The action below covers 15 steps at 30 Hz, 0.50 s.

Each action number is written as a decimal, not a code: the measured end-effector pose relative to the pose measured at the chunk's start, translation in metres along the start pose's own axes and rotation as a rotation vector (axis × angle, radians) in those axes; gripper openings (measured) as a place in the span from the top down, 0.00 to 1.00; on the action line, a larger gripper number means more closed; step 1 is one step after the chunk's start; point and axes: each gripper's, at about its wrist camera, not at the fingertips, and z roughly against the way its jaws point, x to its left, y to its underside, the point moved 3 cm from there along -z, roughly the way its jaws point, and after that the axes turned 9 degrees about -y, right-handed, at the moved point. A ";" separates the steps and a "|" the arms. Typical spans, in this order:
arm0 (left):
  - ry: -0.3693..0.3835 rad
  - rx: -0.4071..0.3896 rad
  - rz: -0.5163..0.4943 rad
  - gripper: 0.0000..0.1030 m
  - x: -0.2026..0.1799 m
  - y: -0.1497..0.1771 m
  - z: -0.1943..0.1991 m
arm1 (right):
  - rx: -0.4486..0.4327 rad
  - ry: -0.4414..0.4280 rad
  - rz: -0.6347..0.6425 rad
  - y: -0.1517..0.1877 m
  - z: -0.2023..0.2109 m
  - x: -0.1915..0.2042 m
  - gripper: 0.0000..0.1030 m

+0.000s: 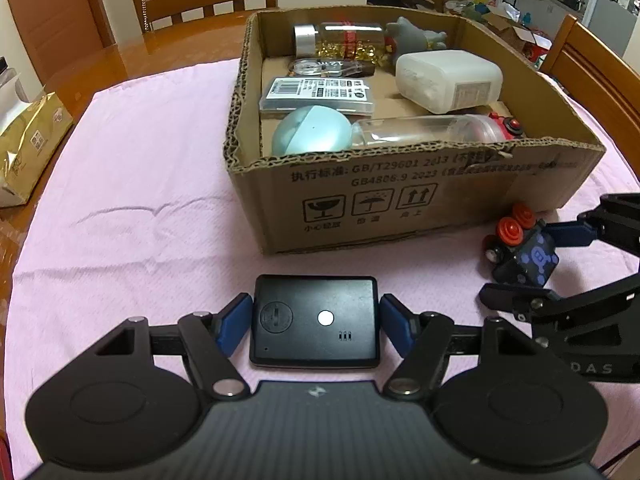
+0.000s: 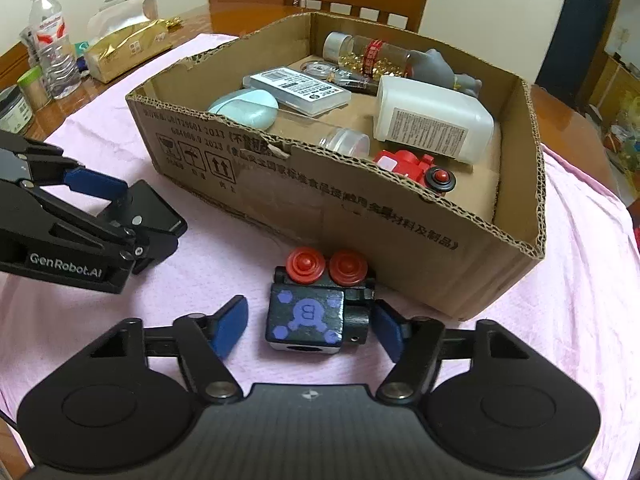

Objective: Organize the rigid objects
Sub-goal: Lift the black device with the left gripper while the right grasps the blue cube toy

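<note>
A flat black device (image 1: 315, 322) lies on the pink cloth between the blue pads of my left gripper (image 1: 316, 326); the pads stand at its two sides, with no clear gap. It also shows in the right wrist view (image 2: 158, 210). A black toy train with red knobs and a blue-marked block (image 2: 316, 304) lies by the cardboard box (image 2: 400, 232). My right gripper (image 2: 310, 330) is open around it; the right pad is close to it, the left pad apart. The train also shows in the left wrist view (image 1: 520, 250).
The box (image 1: 400, 196) holds a white jug (image 1: 448, 80), a clear bottle (image 1: 424, 130), a teal ball (image 1: 310, 130), a jar, a case, a grey toy and a red toy. A gold pack (image 2: 126, 50), bottles and jars stand at the left. Chairs stand behind.
</note>
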 end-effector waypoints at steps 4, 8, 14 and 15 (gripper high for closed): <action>-0.016 0.010 0.015 0.32 -0.001 0.000 0.001 | -0.014 0.018 -0.021 -0.001 0.001 0.001 0.44; -0.007 0.013 0.003 0.33 -0.003 0.002 0.002 | -0.018 0.025 -0.033 0.002 0.003 -0.001 0.46; 0.006 0.006 -0.034 0.29 -0.003 0.005 0.002 | -0.011 0.024 -0.038 0.003 0.004 -0.001 0.45; 0.004 0.005 -0.035 0.29 -0.003 0.005 0.003 | -0.012 0.026 -0.040 0.002 0.003 0.000 0.45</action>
